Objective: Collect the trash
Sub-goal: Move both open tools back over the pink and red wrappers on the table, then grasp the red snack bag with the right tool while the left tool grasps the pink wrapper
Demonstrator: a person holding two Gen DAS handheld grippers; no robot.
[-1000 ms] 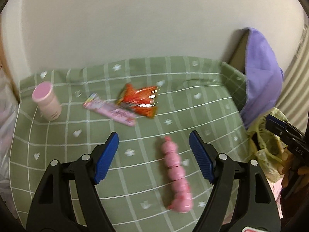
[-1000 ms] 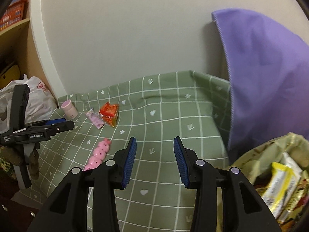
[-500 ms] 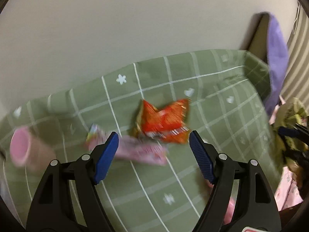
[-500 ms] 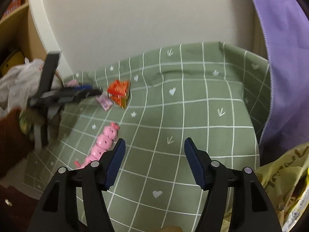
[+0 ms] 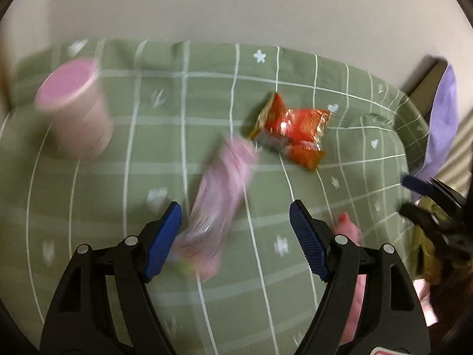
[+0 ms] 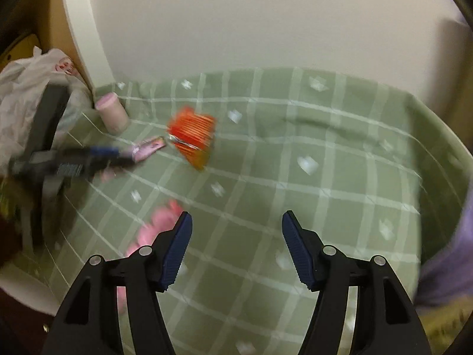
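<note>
My trash lies scattered on the green cloth (image 5: 88,207), so I come at it with both tools from the near edge, each tilted down toward the fabric.

My left gripper (image 5: 235,236) stands wide, nothing pressed between its pads. The pink wrapper (image 5: 220,201) runs lengthwise into the gap, its near end close to the left pad, though blur keeps me from saying whether they touch. I hold the jaws spread this way because, as I judge it, the wrapper is flat and slack and wants a pad on each side before I squeeze. Just past its far end sits the red packet (image 5: 292,131); the two look to meet at the corner. The pink cup (image 5: 74,112) stands upright at the far left, well apart. The pink bottles (image 5: 348,227) lie near right, partly behind my right finger.

My right gripper (image 6: 235,251) is also wide and empty, only bare cloth between its pads. The bottles (image 6: 161,224) sit just left of its left finger, so I take them for its target. In this view the left tool (image 6: 74,159) reaches in from the left over the wrapper (image 6: 149,146), beside the packet (image 6: 192,134).
</note>
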